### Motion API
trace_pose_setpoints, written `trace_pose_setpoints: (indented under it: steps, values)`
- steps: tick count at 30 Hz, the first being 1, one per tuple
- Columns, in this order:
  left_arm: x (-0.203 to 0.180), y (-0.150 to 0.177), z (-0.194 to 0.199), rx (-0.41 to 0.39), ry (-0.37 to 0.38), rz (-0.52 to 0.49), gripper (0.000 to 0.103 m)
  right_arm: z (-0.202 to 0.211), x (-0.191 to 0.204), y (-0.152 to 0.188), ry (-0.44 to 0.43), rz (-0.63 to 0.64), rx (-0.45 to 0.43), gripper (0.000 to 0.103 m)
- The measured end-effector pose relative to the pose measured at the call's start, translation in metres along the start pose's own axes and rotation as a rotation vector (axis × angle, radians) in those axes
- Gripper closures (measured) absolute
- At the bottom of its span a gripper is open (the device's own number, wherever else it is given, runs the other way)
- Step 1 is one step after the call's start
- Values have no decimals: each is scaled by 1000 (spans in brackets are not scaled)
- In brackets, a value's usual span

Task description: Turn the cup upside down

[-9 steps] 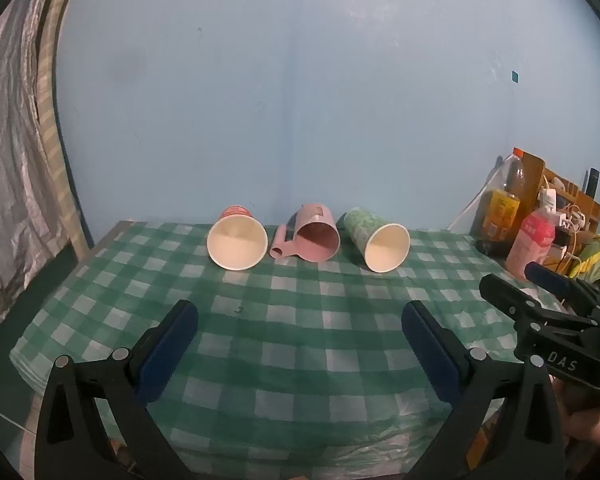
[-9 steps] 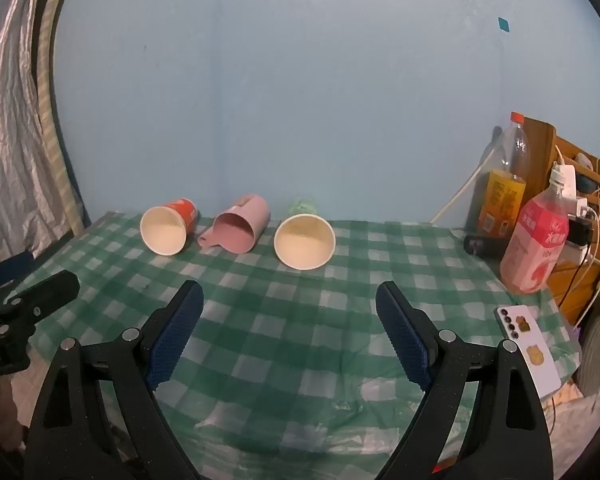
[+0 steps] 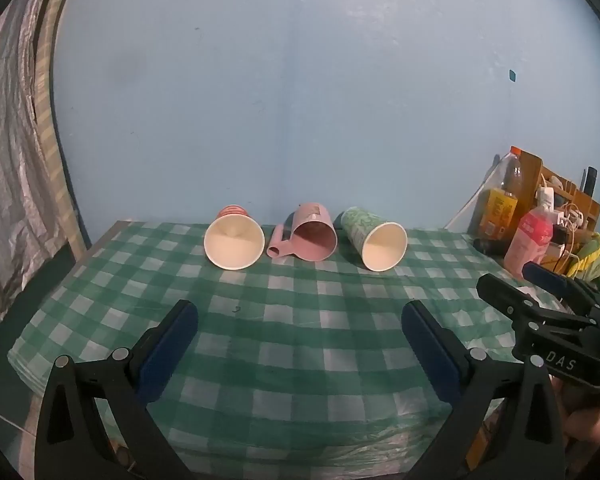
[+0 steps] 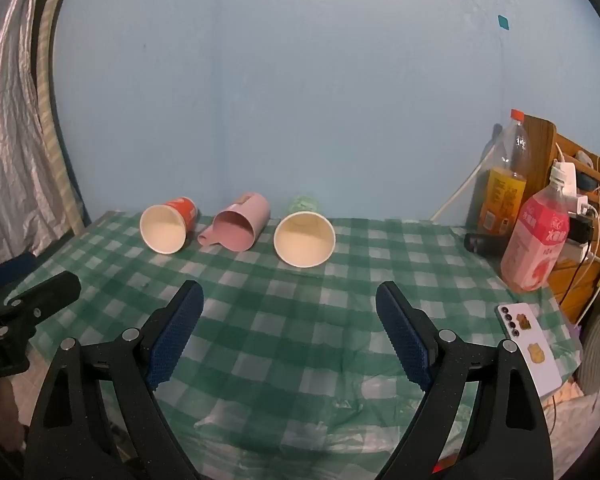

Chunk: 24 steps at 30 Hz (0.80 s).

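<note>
Green-checked tablecloth (image 3: 300,344) against pale blue wall (image 3: 300,100). Ahead of left gripper (image 3: 300,320) and right gripper (image 4: 290,308), both spread wide and empty: red cup (image 3: 234,240), pink mug (image 3: 314,236), green cup (image 3: 374,238), all on their sides, mouths toward grippers. Right of right gripper: bottles (image 4: 536,240), phone (image 4: 530,346).

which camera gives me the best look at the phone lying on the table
The right wrist view. The phone lies in full sight near the right edge of the checked tablecloth, camera side up. In the left wrist view I cannot make it out behind the right gripper.
</note>
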<state>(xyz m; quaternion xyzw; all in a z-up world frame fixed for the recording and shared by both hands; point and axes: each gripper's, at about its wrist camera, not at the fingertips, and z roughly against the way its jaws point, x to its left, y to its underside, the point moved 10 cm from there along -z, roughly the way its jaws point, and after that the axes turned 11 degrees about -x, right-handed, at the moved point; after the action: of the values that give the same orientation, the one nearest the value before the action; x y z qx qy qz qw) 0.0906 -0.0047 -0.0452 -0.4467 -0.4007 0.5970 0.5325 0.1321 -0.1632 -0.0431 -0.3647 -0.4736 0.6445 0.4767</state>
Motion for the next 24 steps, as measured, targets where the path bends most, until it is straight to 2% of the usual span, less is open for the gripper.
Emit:
trace_pose_setpoints:
  steps: [24]
  values:
    - [-6,4,-1,-11,14,-22,0,-3,5,6,-12,-15,15,15]
